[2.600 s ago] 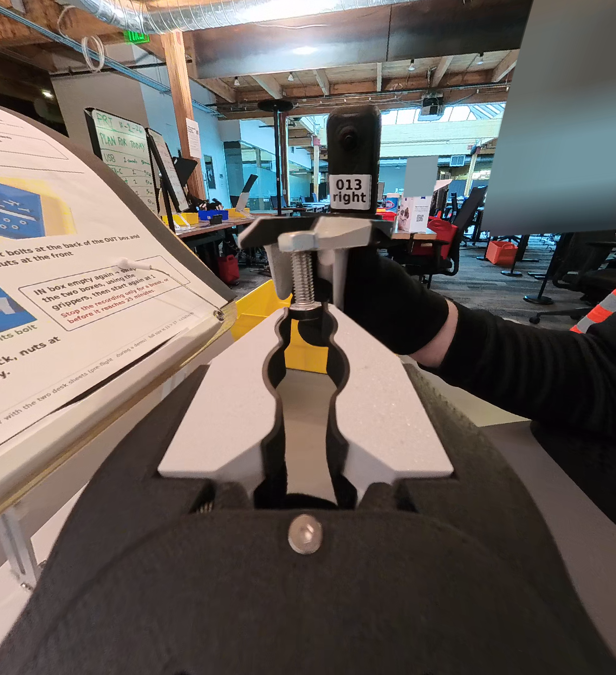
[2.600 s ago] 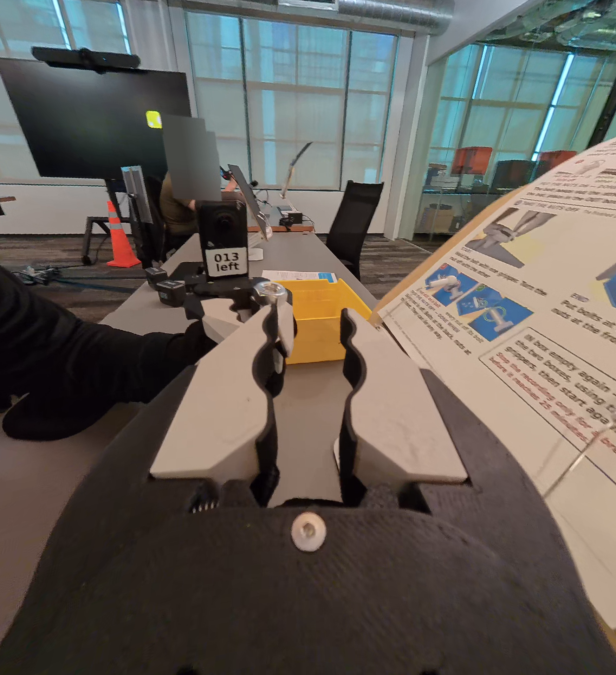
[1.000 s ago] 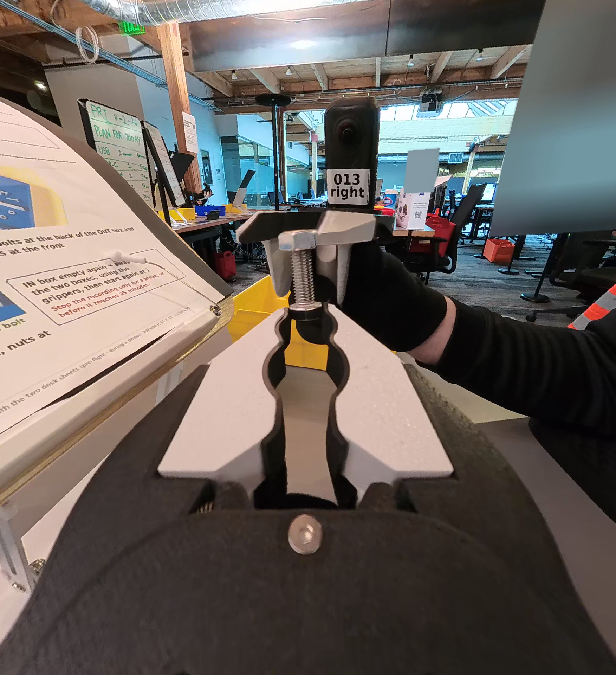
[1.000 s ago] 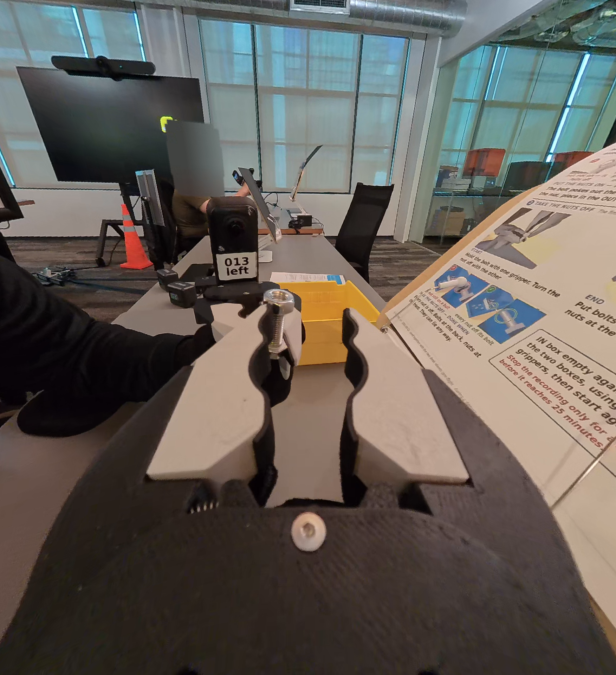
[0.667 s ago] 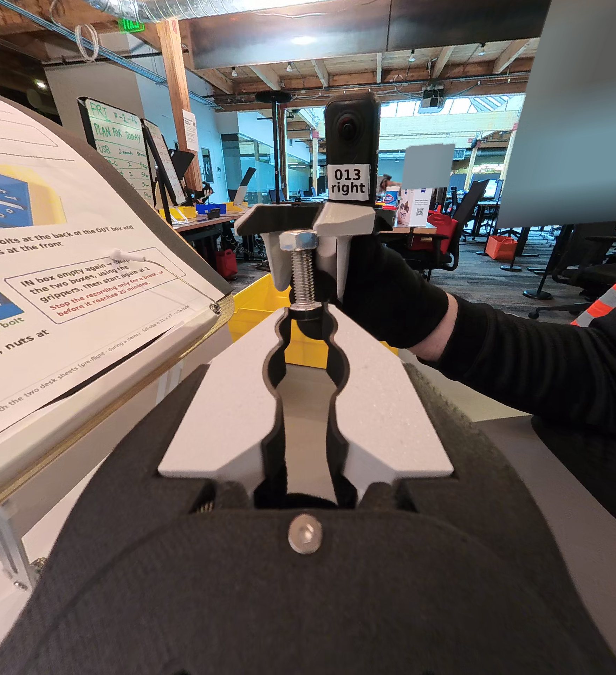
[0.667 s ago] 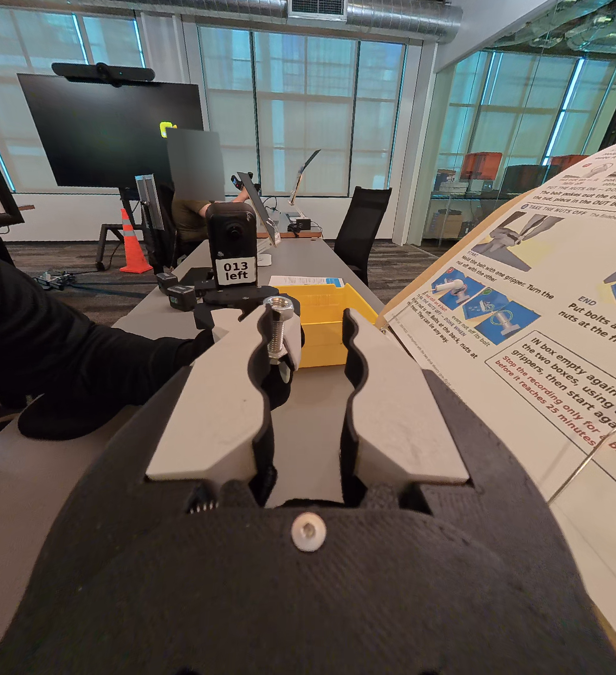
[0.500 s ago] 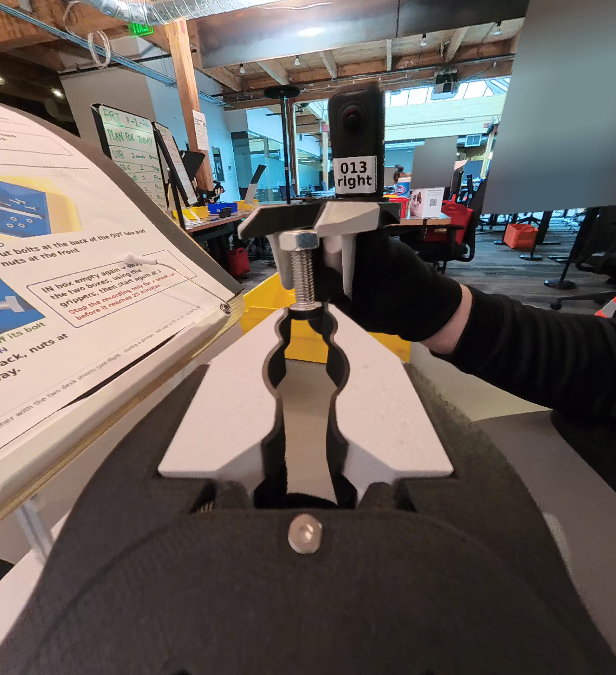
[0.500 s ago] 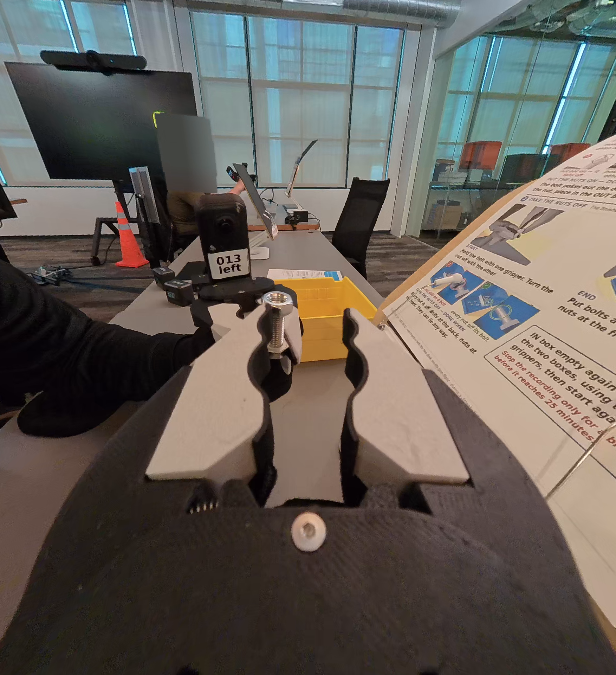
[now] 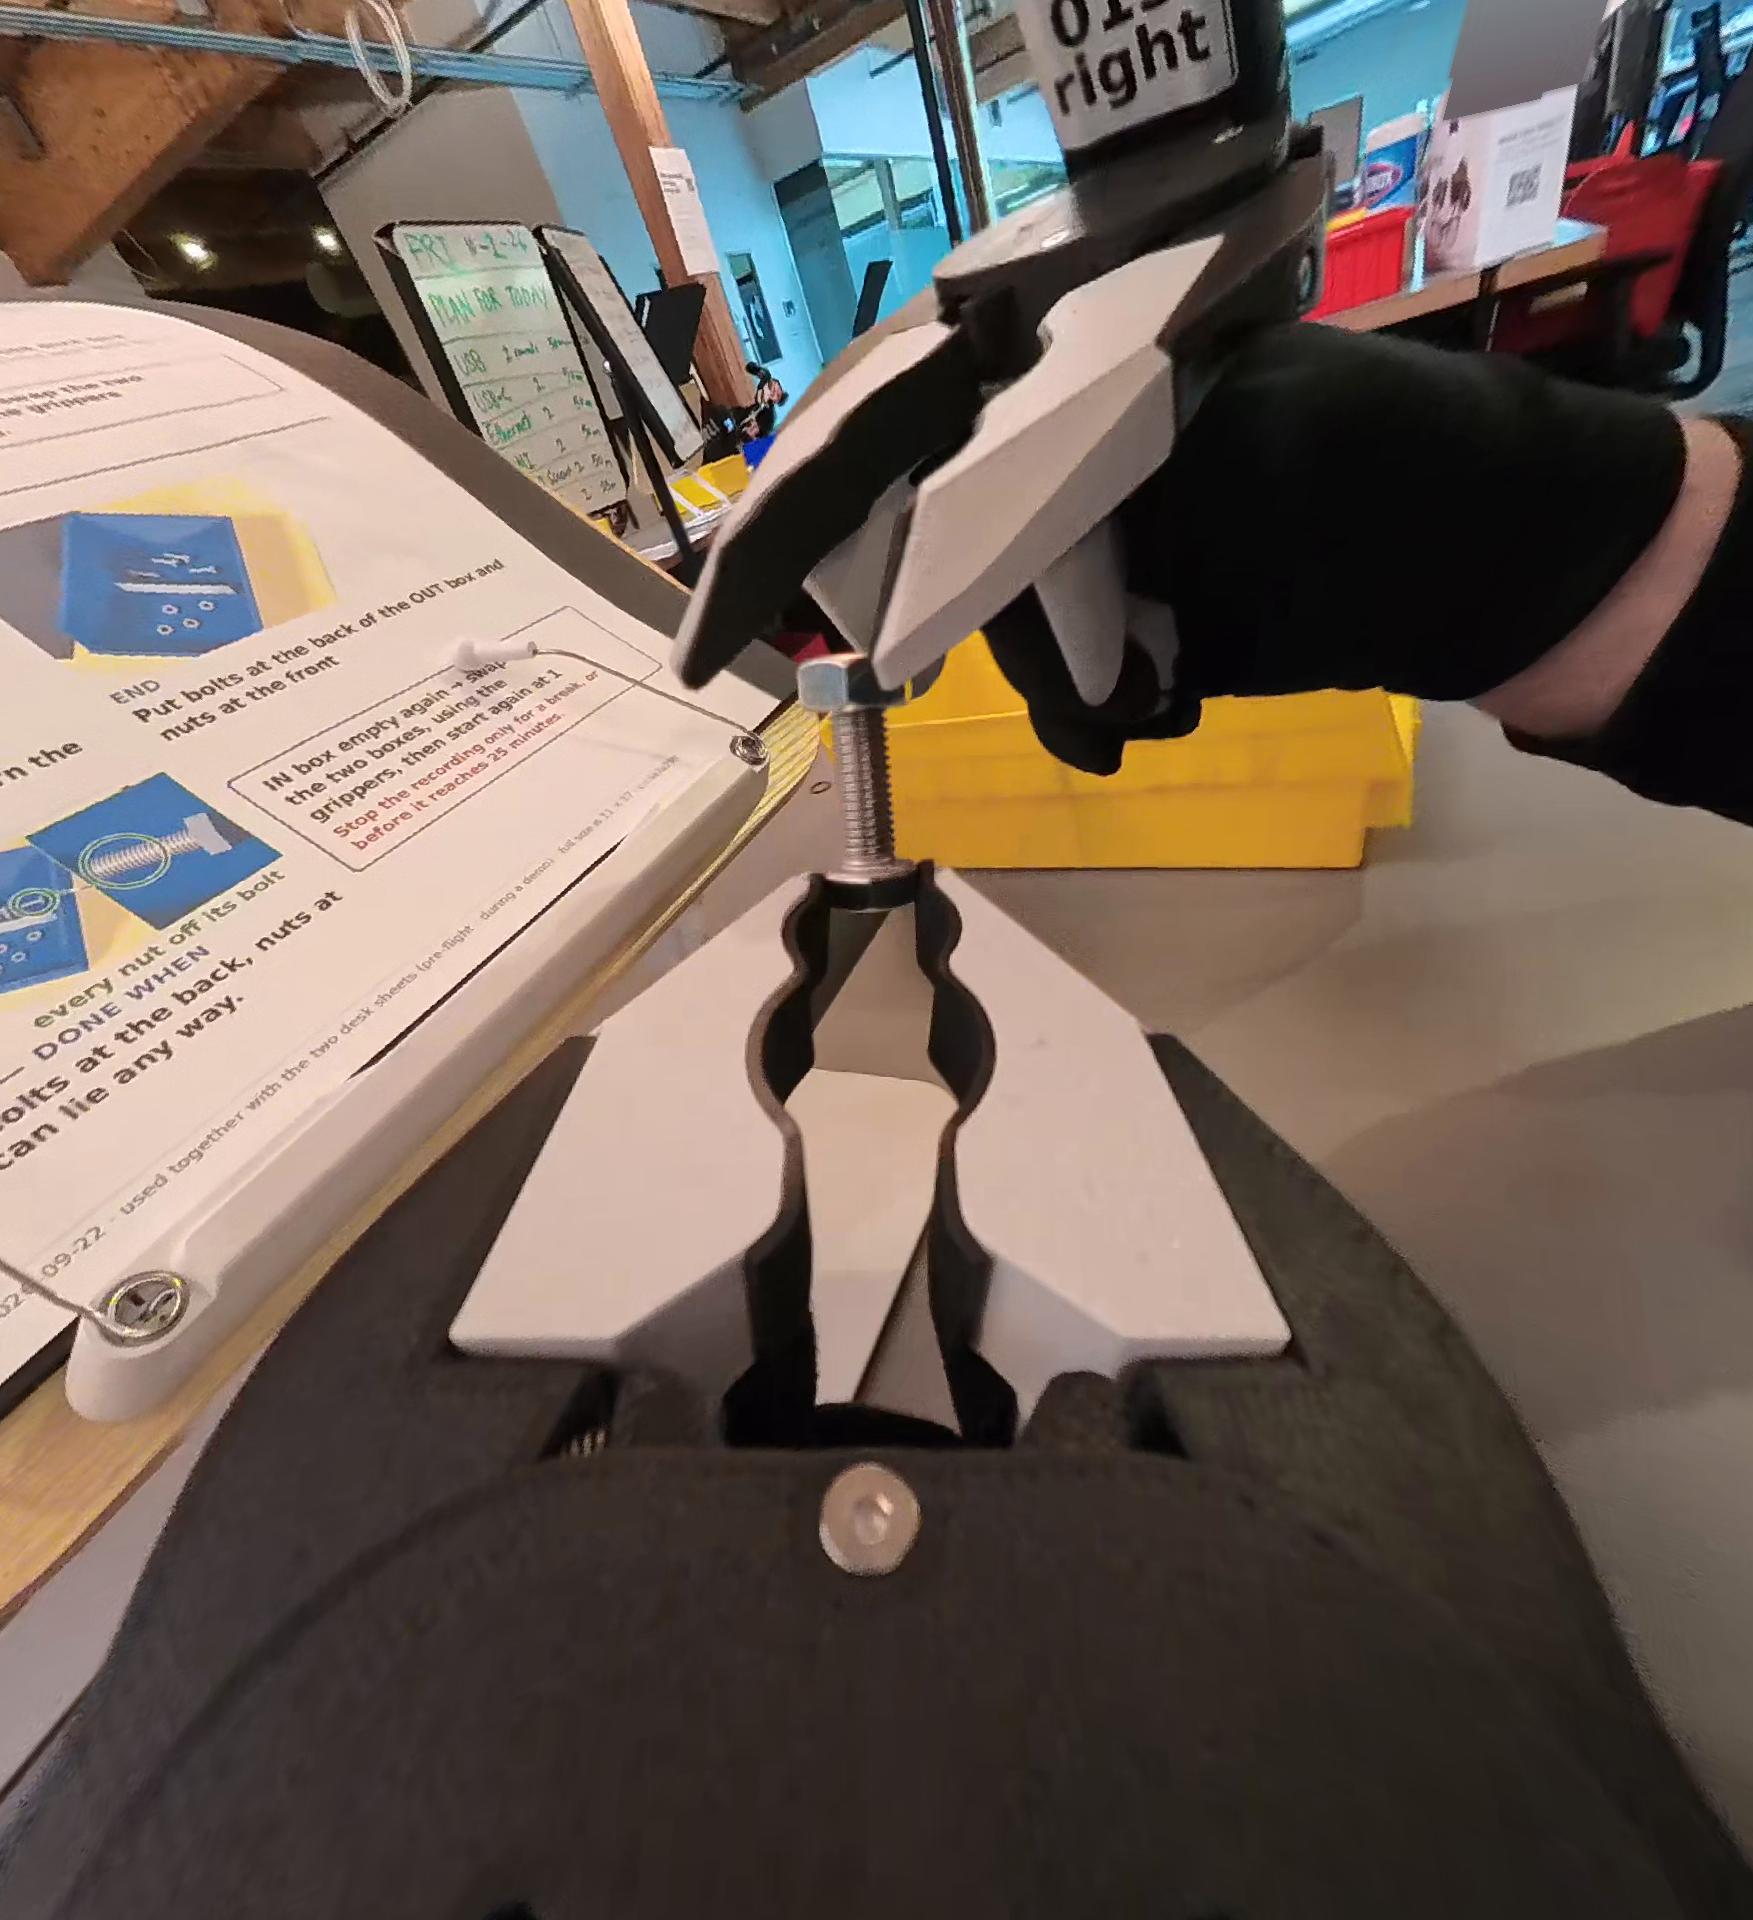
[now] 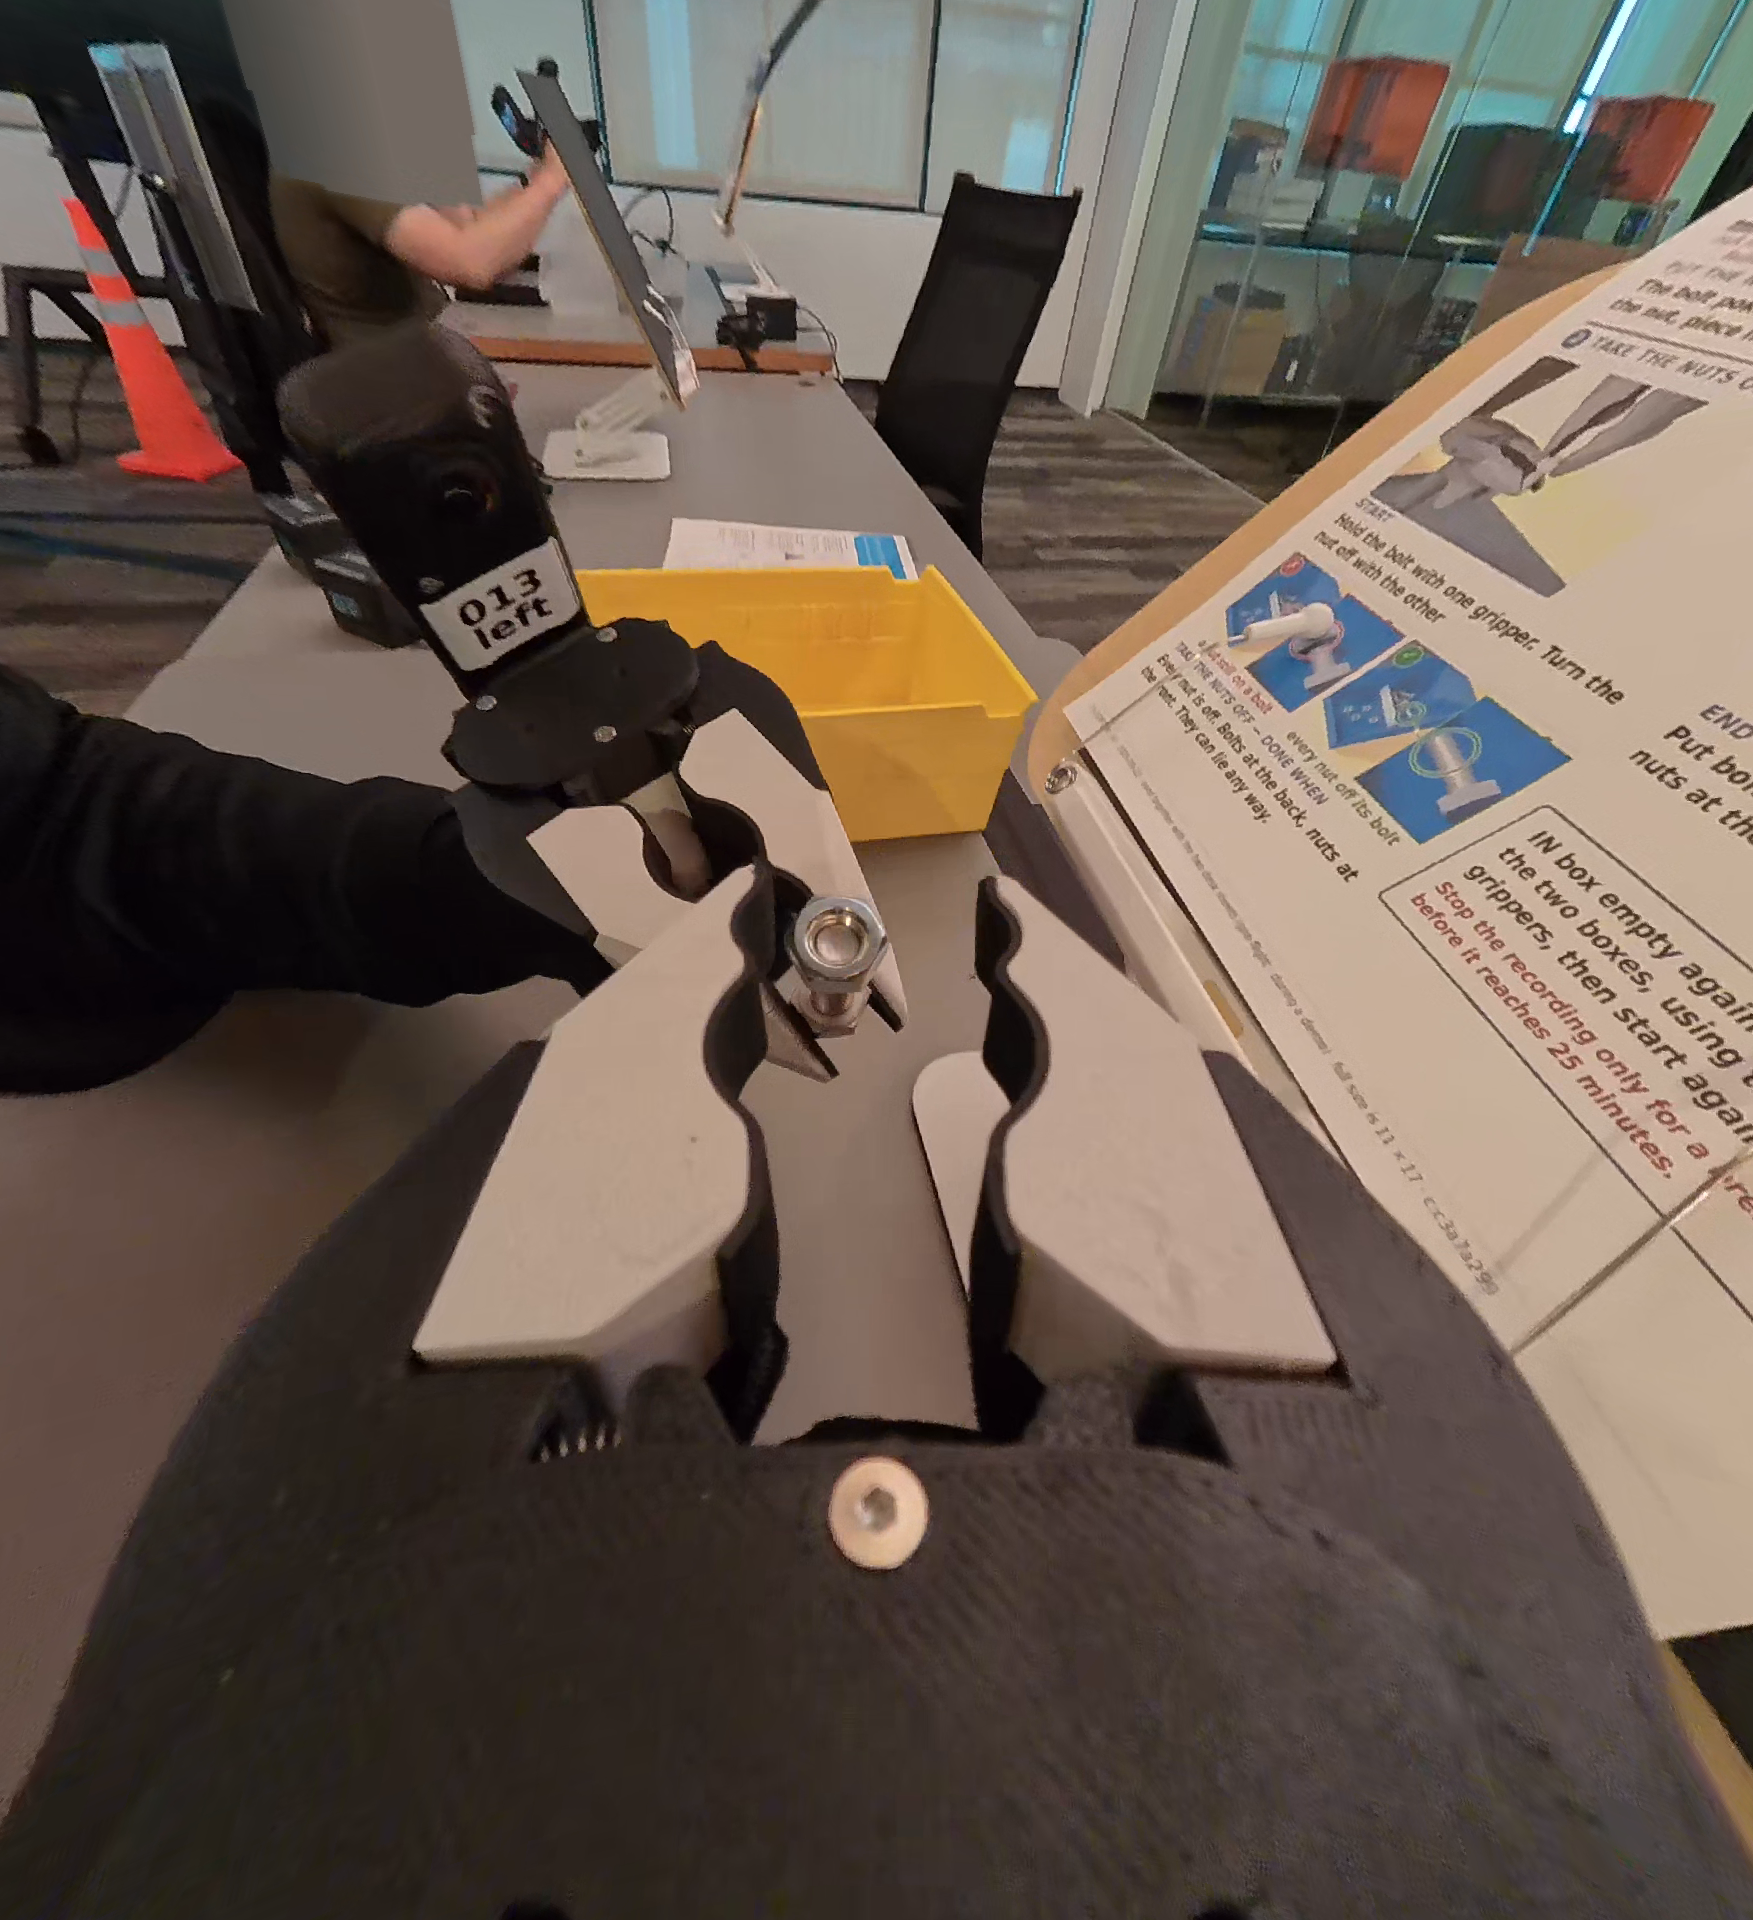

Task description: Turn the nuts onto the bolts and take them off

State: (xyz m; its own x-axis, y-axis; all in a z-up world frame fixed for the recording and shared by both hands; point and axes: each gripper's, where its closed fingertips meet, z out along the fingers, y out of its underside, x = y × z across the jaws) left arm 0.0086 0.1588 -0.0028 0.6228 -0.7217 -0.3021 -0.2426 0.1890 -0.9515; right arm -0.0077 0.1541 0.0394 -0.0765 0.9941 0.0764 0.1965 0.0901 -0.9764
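Observation:
A silver bolt stands upright, its lower end clamped in my left gripper, which is shut on it. A hex nut sits at the top of the thread. My right gripper is open and angled down over the bolt. The nut lies between its fingers, close to the left finger and apart from the other. In the left wrist view the right gripper comes in from the upper right, held by a black-gloved hand. The left gripper also shows in the right wrist view.
A yellow bin stands on the grey table just behind the grippers; it also shows in the right wrist view. A slanted instruction board rises close beside the grippers, and shows in the right wrist view too. Desks, chairs, a person farther off. There is about 4 cm between the tips of the two grippers.
Both grippers have tipped downward, so the table now fills more of each view. The right gripper has swung up and over the top of the bolt. The left gripper stays shut on the bolt.

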